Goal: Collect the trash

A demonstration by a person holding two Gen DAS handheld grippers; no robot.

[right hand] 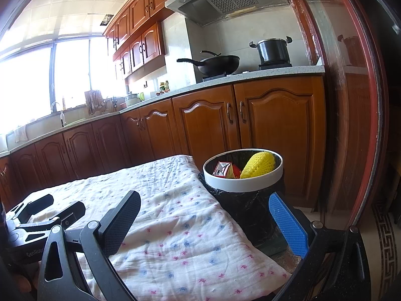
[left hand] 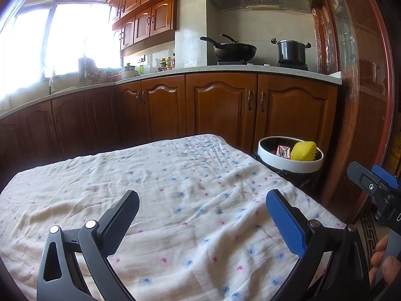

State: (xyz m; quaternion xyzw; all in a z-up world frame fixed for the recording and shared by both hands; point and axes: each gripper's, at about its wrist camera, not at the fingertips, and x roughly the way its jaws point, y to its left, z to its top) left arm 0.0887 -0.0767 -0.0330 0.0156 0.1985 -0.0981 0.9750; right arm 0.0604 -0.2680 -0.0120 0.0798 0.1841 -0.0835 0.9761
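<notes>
Hovering side by side above a table draped in a star-printed cloth (left hand: 190,200), two hand-held grippers frame a kitchen scene. From its own wrist camera, the left gripper (left hand: 202,207) shows its black and blue fingers spread wide apart with nothing between them, bare cloth stretching ahead to the table's far edge. The right gripper (right hand: 204,208) likewise stands with its fingers parted and holding nothing, poised over the table's right-hand edge, where the cloth drops away to a patterned floor. Just beyond that corner stands the trash bin (right hand: 241,185), its white rim ring clamping a black liner, set close against the wooden base cabinets (right hand: 205,123). Inside the bin lie a yellow foam fruit net (right hand: 258,166) and, beside it, a red and white carton (right hand: 221,169), both rising near the rim; the left view shows the same bin (left hand: 288,166) past the table's far right corner. On the countertop behind, a black wok (left hand: 234,50) and a lidded stockpot (left hand: 292,50) sit on the stove burners.
</notes>
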